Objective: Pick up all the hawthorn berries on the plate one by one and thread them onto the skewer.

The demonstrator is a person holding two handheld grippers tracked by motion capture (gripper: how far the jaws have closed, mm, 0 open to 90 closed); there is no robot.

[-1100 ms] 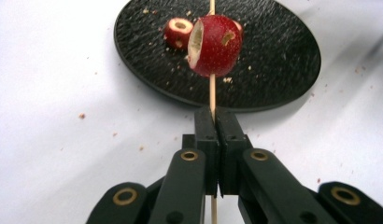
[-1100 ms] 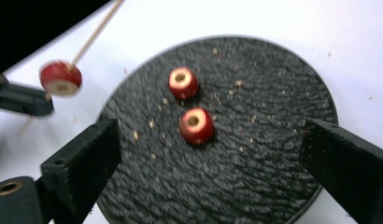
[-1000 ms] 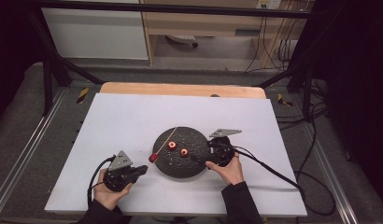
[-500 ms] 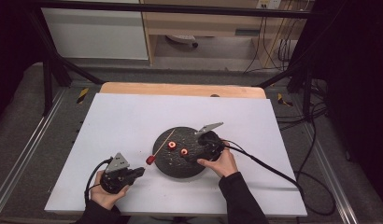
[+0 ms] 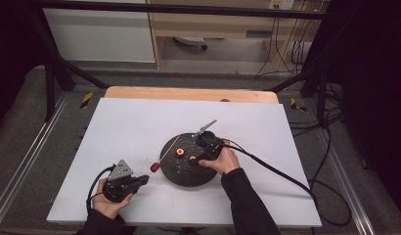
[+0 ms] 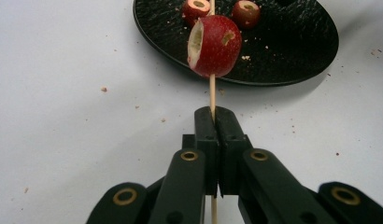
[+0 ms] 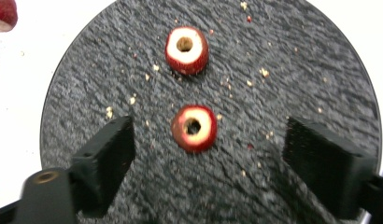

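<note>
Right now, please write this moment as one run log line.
left gripper: shut on skewer | fruit piece on skewer: one | right gripper: open, closing, around nearer cored fruit piece | plate: two pieces

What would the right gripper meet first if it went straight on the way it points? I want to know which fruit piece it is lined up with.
Probably the nearer cored red fruit piece, lying between its open jaws on the black plate.

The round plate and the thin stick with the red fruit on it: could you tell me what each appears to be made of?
The plate looks like dark slate or a stone-look ceramic: matte, with a rough, flaky grain and no gloss. The stick seems to be pale bamboo or wood, thin, straight and unvarnished. The fruit piece on it has glossy red skin and pale cut flesh, so it is probably real.
</note>
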